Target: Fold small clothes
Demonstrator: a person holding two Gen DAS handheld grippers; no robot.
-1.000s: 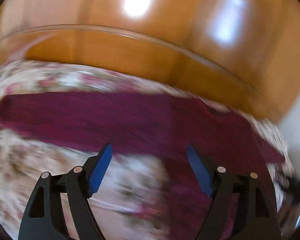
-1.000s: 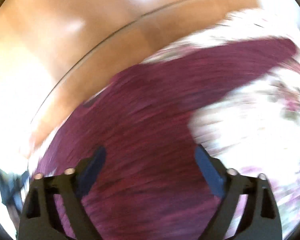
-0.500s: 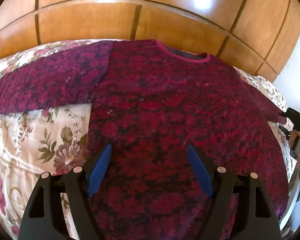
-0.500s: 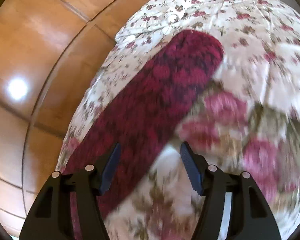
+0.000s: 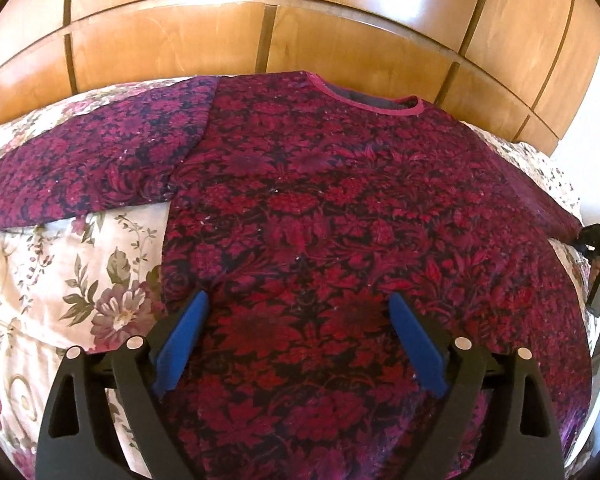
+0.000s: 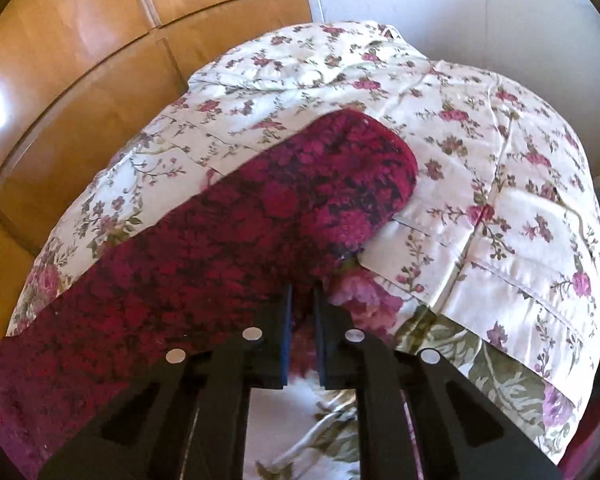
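While the red floral sweater (image 5: 340,220) lies spread flat on the flowered bedspread (image 5: 60,272) before the wooden headboard (image 5: 180,40), the left gripper (image 5: 296,320) hovers over its lower body, jaws wide apart. The right gripper (image 6: 302,304) is pinched nearly closed on the sleeve (image 6: 260,220) edge.

The crimson floral sweater (image 5: 340,216) lies flat, face up, sleeves spread, neckline far.
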